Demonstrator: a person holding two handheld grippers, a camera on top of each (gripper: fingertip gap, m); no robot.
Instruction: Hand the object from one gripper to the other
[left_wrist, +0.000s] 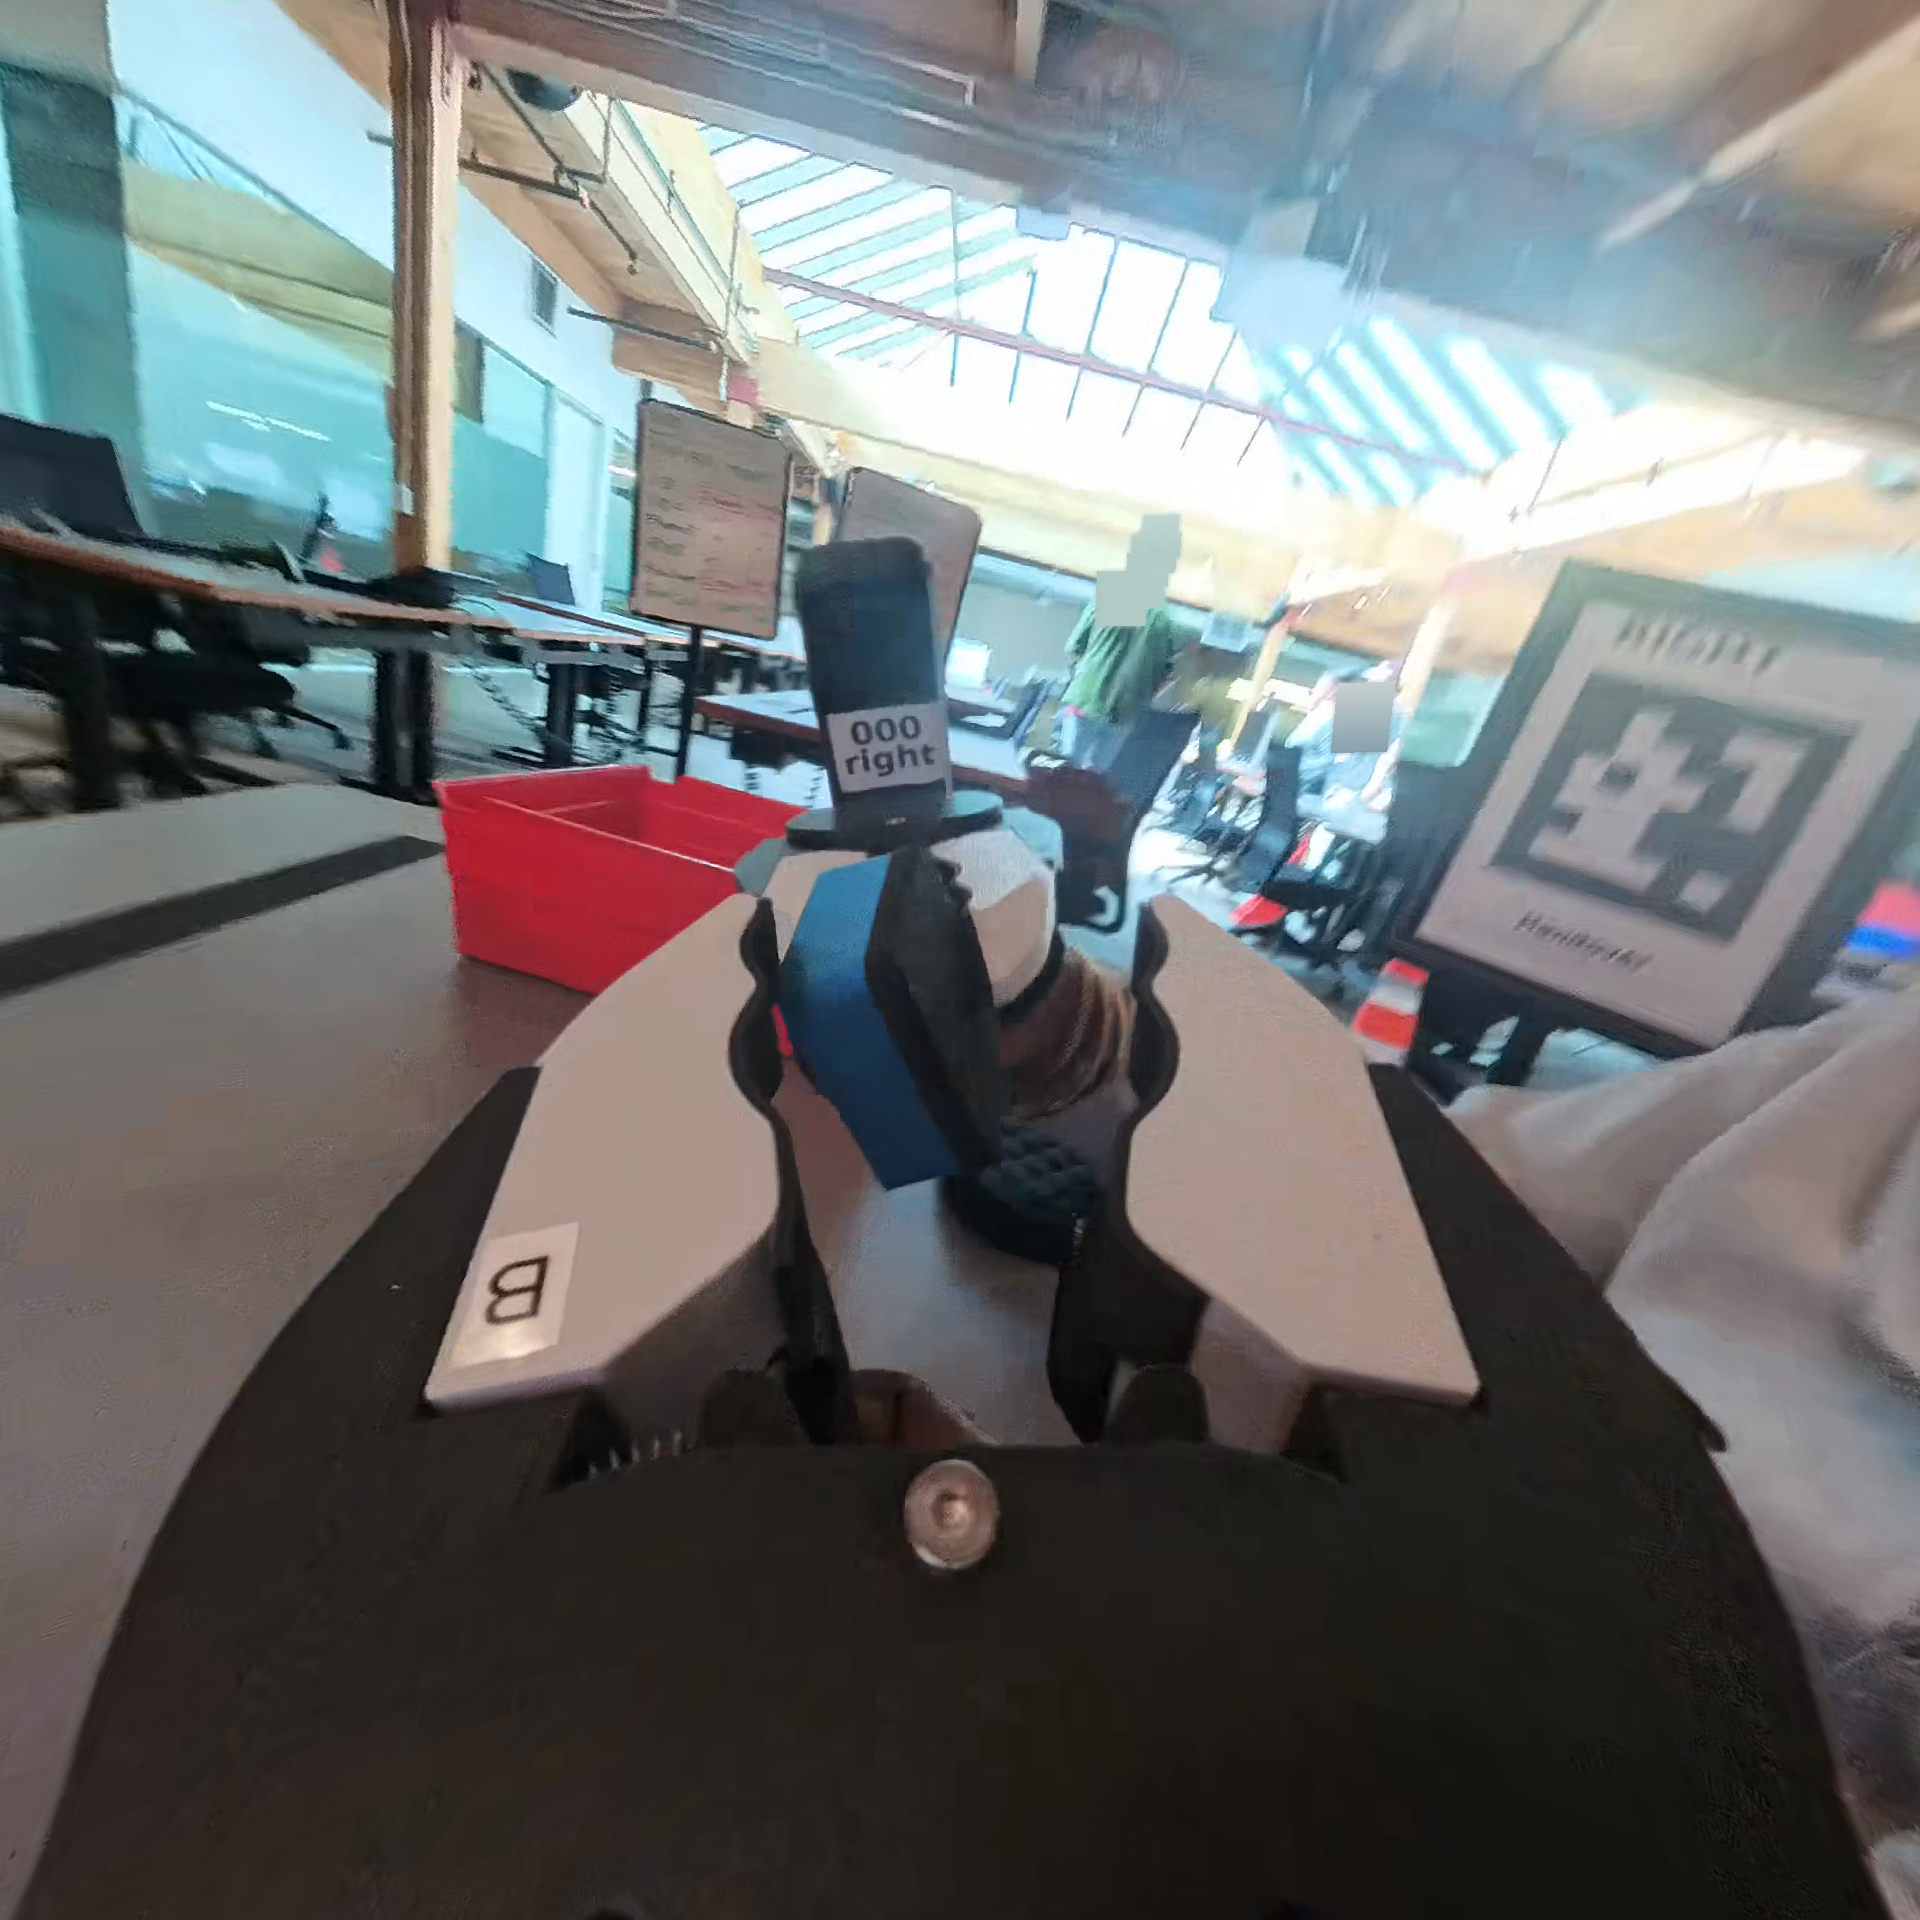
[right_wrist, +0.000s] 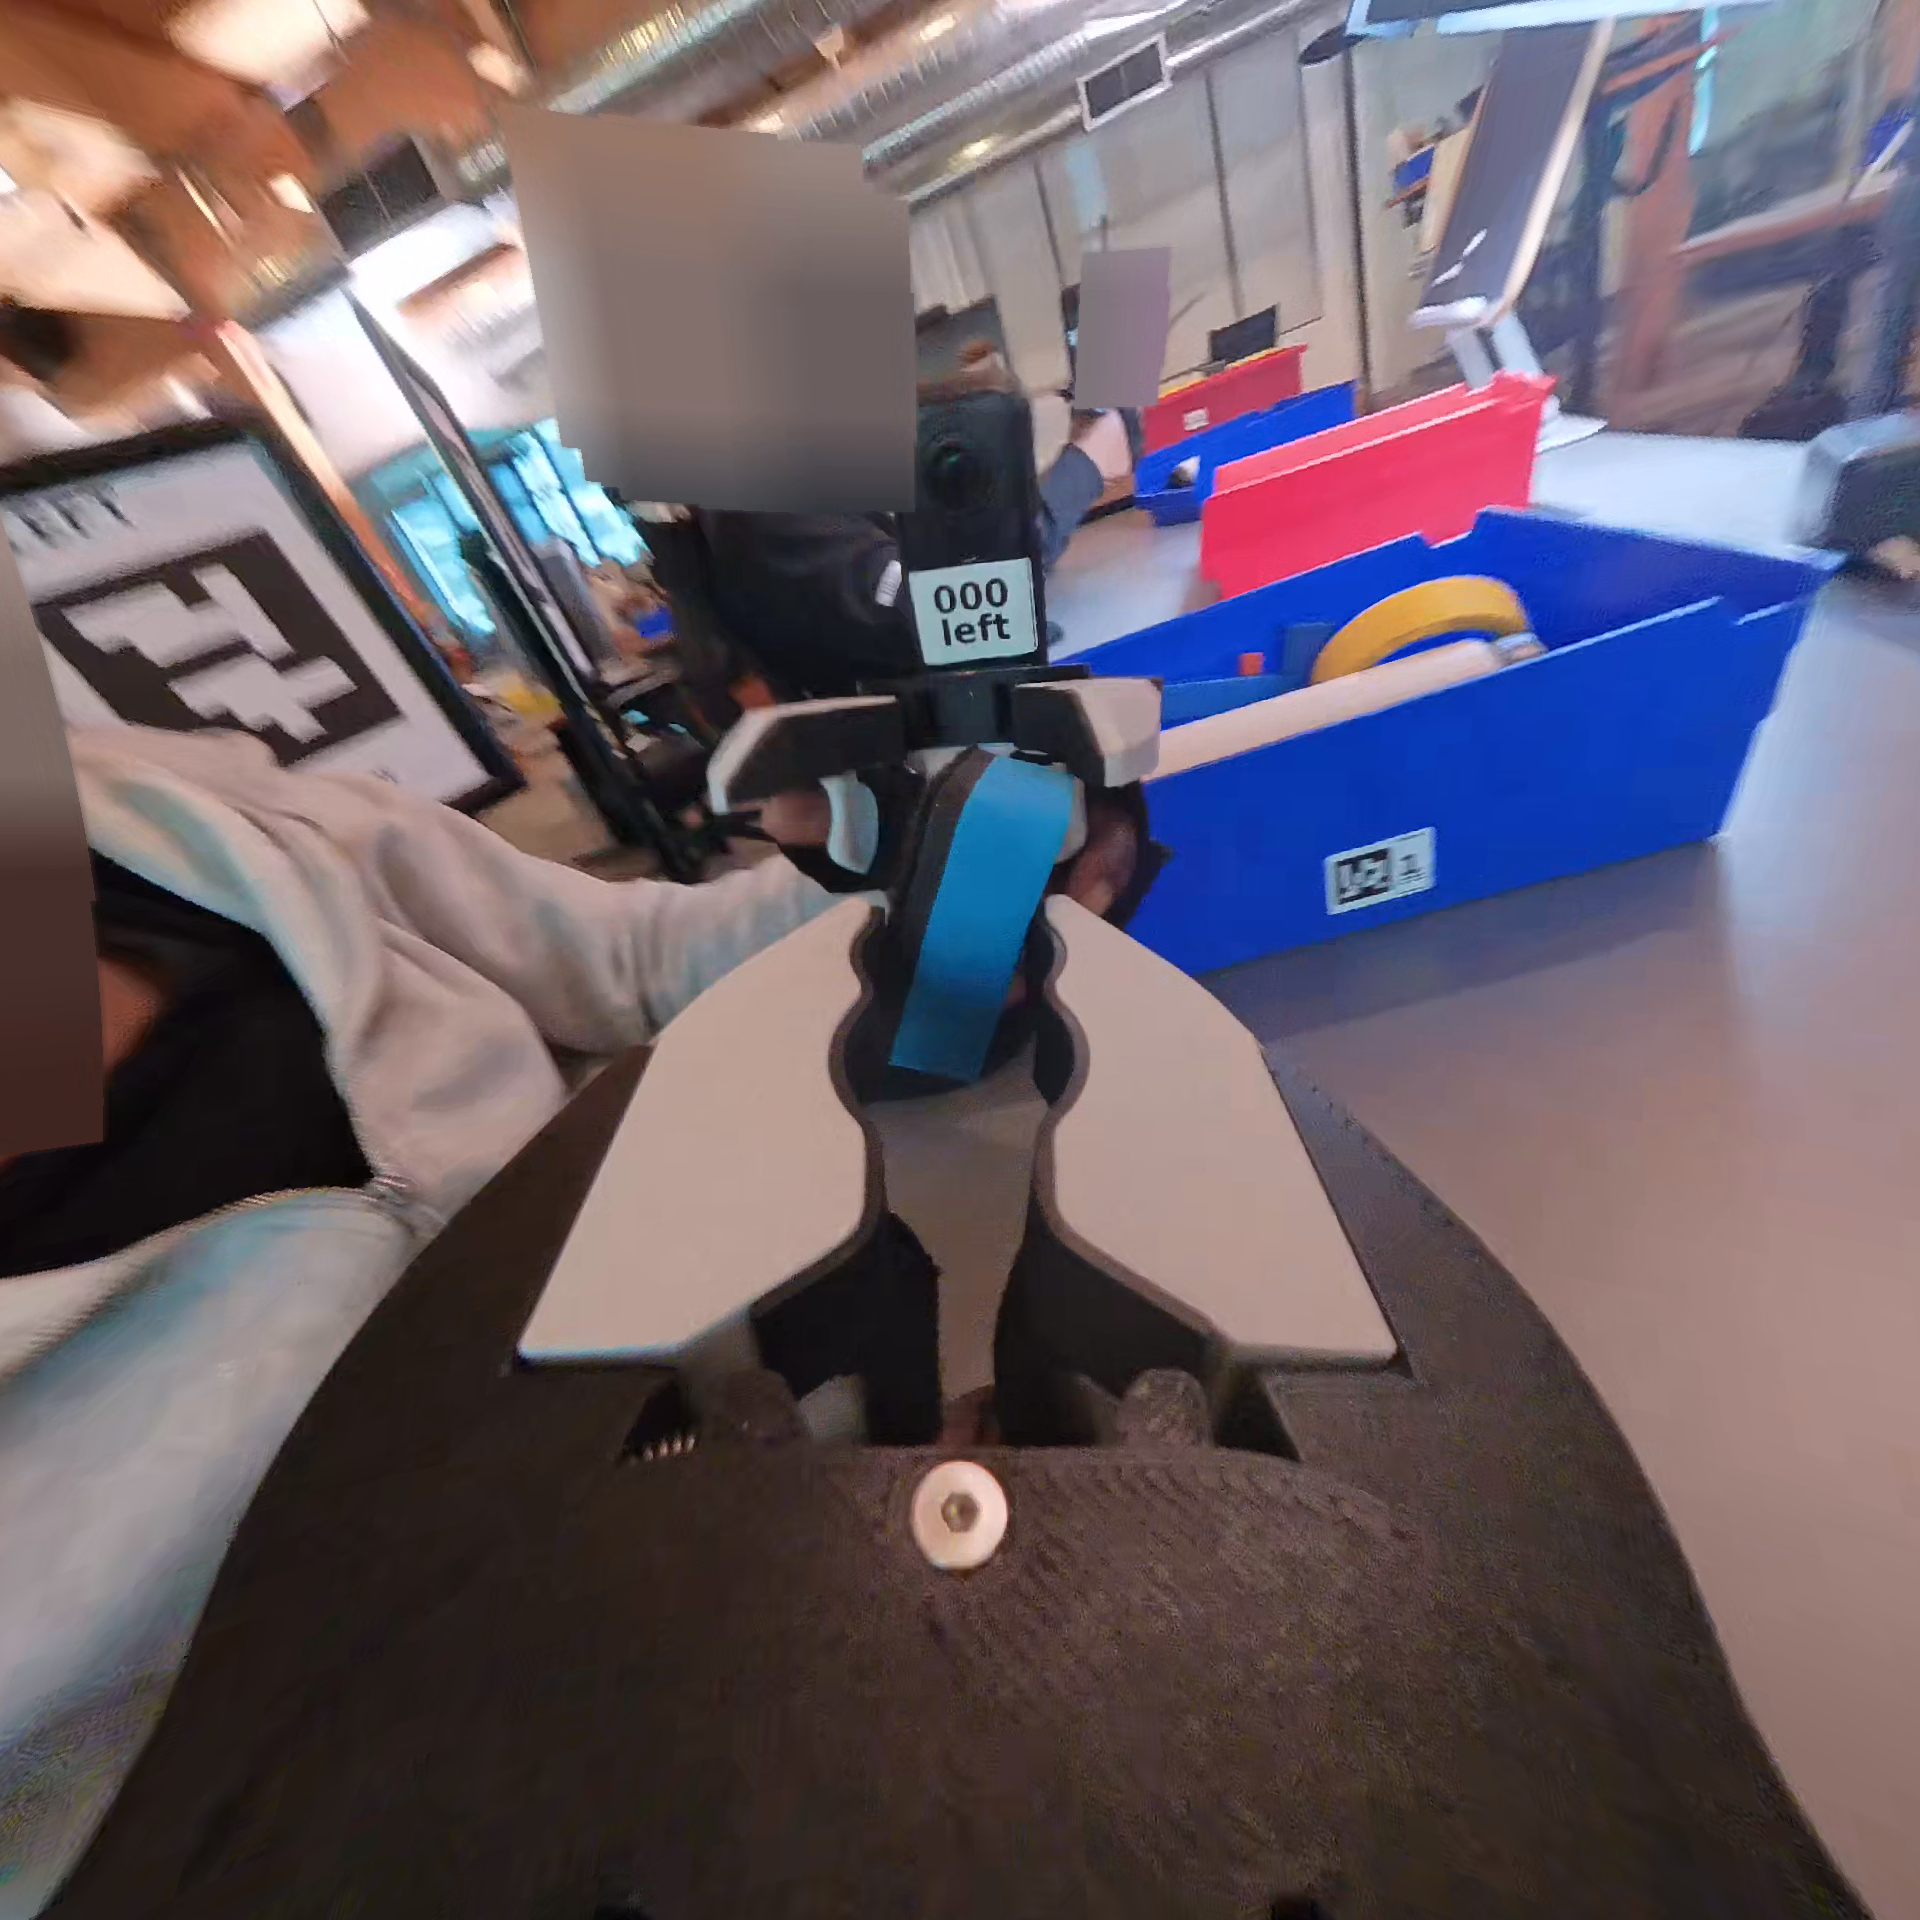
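The handover is at mid-transfer. The blue block (right_wrist: 961, 914) is off the table, between both grippers. The right gripper (right_wrist: 958, 961) is clamped on its near end. The left gripper (left_wrist: 951, 945) stands spread around it, without contact. Next move: close the left gripper, then release the right.

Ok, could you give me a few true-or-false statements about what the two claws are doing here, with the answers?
1. The left claw is wide open. True.
2. The blue block lies on the table. False: it is up in the air, between the fingers of the right claw.
3. A yellow roll lies in the blue bin. True.
4. The red bin stands on the floor. False: it stands on the table.
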